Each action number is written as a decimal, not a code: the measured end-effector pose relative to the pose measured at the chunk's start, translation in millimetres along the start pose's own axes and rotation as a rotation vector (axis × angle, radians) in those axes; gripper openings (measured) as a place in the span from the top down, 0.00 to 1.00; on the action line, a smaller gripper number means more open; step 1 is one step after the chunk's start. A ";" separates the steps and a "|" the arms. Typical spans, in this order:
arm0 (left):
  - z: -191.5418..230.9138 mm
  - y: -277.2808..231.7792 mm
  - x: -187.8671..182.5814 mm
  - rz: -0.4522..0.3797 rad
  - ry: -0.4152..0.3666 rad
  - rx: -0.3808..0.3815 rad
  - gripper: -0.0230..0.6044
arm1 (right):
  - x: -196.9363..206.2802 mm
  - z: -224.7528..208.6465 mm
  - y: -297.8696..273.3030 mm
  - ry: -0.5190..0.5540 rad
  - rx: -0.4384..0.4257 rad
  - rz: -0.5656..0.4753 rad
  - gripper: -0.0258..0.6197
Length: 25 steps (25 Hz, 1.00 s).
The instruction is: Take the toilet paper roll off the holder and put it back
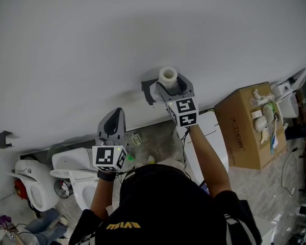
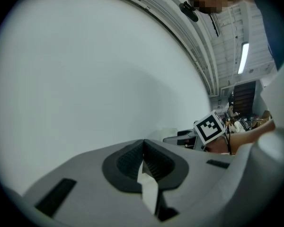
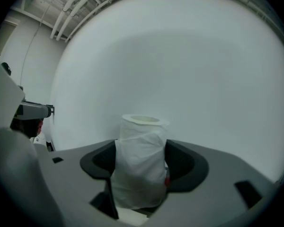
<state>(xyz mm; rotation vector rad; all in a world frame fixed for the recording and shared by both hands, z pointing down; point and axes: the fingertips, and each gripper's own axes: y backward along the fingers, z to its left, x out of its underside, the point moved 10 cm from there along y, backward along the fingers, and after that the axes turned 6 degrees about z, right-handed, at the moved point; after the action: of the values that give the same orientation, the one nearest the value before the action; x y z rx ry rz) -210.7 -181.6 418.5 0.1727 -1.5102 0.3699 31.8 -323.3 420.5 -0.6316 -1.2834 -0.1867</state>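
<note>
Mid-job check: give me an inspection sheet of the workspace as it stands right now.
Surface: plain white wall; one small dark bracket at far left.
Job's things: toilet paper roll upright at the dark holder.
Clutter: cardboard box with small items on top.
Grippers: right gripper closed on the roll; left gripper shut, empty, apart from the roll.
Cables: thin cable on the floor at right.
Surroundings: white toilets at lower left.
</note>
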 end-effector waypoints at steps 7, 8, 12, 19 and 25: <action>-0.5 1.9 -1.2 -0.006 -0.005 0.000 0.95 | -0.1 -0.4 -0.1 -0.004 -0.012 0.005 0.50; -0.4 2.2 -1.1 -0.006 -0.005 0.000 0.95 | -0.1 0.0 -0.2 -0.003 -0.012 0.005 0.50; -1.1 2.2 -0.4 -0.005 -0.004 -0.001 0.95 | 0.7 -0.3 -0.6 -0.002 -0.012 0.005 0.50; -2.5 0.1 4.1 0.047 -0.011 0.020 0.95 | -0.4 -0.9 0.4 -0.008 -0.013 0.012 0.50; -3.5 -1.7 6.1 0.074 -0.025 0.037 0.95 | -2.4 -4.2 4.6 -0.013 -0.018 0.025 0.50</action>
<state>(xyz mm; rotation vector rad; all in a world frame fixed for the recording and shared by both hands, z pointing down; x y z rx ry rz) -206.7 -181.2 424.6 0.1510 -1.5381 0.4566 36.6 -322.3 416.1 -0.6649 -1.2864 -0.1736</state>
